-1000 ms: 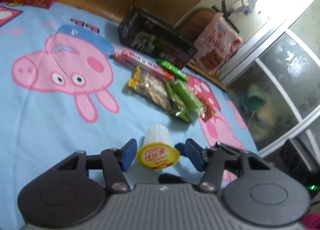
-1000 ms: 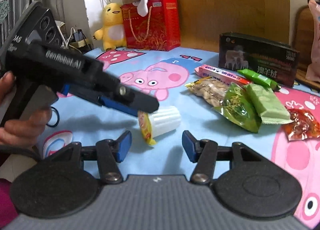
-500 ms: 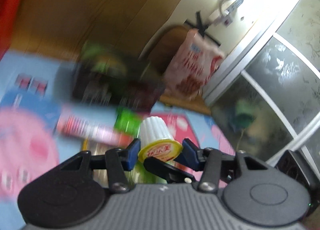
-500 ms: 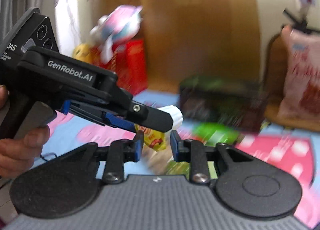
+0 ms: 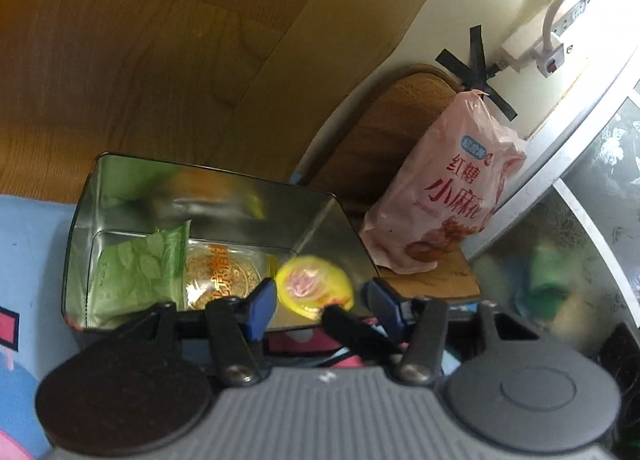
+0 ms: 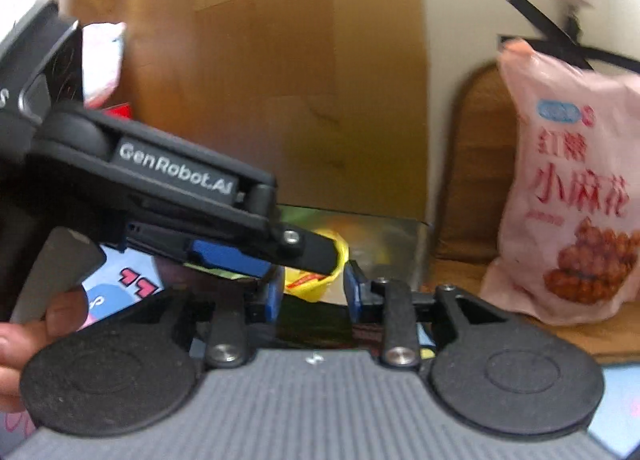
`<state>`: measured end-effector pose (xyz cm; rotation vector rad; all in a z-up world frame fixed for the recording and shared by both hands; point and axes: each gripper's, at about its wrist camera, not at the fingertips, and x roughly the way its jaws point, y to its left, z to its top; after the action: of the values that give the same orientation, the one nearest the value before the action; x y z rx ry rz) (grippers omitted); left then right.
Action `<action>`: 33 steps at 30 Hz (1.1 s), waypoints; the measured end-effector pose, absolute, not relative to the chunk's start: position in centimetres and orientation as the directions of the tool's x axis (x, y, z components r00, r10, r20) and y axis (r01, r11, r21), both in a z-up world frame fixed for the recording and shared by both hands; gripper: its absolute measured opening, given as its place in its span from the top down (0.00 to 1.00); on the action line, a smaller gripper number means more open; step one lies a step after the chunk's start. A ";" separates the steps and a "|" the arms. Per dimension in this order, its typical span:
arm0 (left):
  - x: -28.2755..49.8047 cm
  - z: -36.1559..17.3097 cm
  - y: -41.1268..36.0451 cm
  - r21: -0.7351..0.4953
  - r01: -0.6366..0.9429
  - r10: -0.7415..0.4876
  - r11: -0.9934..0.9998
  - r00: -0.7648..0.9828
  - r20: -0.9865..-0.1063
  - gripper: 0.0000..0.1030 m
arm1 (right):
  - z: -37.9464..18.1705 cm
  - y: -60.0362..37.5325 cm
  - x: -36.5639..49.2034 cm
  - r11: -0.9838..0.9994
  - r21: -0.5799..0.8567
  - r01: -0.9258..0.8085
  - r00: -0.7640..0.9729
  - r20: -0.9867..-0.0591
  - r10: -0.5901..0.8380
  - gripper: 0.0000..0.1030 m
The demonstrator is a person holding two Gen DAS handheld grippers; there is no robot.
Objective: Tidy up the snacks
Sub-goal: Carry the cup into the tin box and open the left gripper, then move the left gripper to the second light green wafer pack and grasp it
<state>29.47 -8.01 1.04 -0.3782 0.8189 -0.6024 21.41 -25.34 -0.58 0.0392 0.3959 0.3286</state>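
A small jelly cup with a yellow lid (image 5: pixel 315 287) sits blurred between the fingers of my left gripper (image 5: pixel 322 302), over the open metal tin (image 5: pixel 208 196). The fingers stand wider than the cup, so the left gripper is open. The tin holds a green packet (image 5: pixel 138 264) and a round pastry in clear wrap (image 5: pixel 222 274). In the right wrist view the cup (image 6: pixel 316 278) shows between the fingers of my right gripper (image 6: pixel 312 294), which is open. The left gripper's body (image 6: pixel 172 196) crosses that view.
A pink bag of twisted snacks (image 5: pixel 444 216) (image 6: pixel 572 204) leans on a wooden chair (image 5: pixel 404 116) right of the tin. The blue cartoon bedsheet (image 5: pixel 28 260) lies below. A wooden headboard (image 5: pixel 160 40) stands behind. A glass sliding door (image 5: pixel 580 228) is at the right.
Both grippers moved from the sheet up to the tin. The left gripper, shut on the cup half a second ago, has opened, and the cup is blurred above the tin. The right gripper has widened.
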 end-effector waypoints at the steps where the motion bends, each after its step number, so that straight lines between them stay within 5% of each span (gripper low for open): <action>1: 29.1 1.2 -7.8 -0.541 0.363 -0.645 0.759 0.533 -0.547 0.48 | -0.5 -26.1 20.5 0.945 0.124 -0.302 0.877 -0.354 0.326 0.65; 8: 22.0 0.7 -3.4 -0.582 0.397 -0.696 0.710 0.520 -0.495 0.47 | -3.0 -29.5 13.1 0.891 0.310 -0.333 0.817 -0.376 0.437 0.63; 12: 17.5 -1.7 -2.5 -0.595 0.398 -0.712 0.698 0.476 -0.517 0.47 | -4.7 -27.8 9.9 0.879 0.268 -0.394 0.754 -0.452 0.476 0.62; 14: 15.7 -2.7 -2.4 -0.597 0.385 -0.706 0.704 0.468 -0.531 0.47 | -5.4 -27.2 10.7 0.873 0.273 -0.403 0.720 -0.495 0.487 0.56; 16: 14.3 -3.4 -2.1 -0.614 0.370 -0.712 0.698 0.455 -0.535 0.47 | -5.6 -26.5 11.3 0.863 0.281 -0.420 0.694 -0.514 0.504 0.33; 18: 13.2 -3.8 -1.7 -0.625 0.349 -0.709 0.699 0.457 -0.538 0.47 | -6.1 -25.5 11.2 0.873 0.233 -0.428 0.698 -0.529 0.483 0.34; 19: 12.6 -3.8 -1.3 -0.629 0.338 -0.706 0.700 0.459 -0.539 0.47 | -6.0 -25.0 10.9 0.878 0.201 -0.435 0.701 -0.536 0.470 0.47; 20: 12.1 -3.8 -1.0 -0.632 0.333 -0.705 0.700 0.462 -0.538 0.47 | -5.8 -24.9 10.9 0.881 0.187 -0.434 0.704 -0.539 0.462 0.48; 27: 8.3 -3.6 2.7 -0.636 0.317 -0.693 0.703 0.506 -0.514 0.40 | -4.4 -26.2 4.4 0.800 0.158 -0.579 0.674 -0.459 0.578 0.48; 33: 5.9 -4.4 4.4 -0.616 0.306 -0.671 0.726 0.512 -0.536 0.39 | -6.2 -20.8 1.3 0.617 0.070 -0.784 0.498 -0.521 0.693 0.47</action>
<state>5.91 4.35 -4.45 -0.4839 0.8442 -0.6159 1.25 -20.79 -6.17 -0.1848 0.5427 0.8999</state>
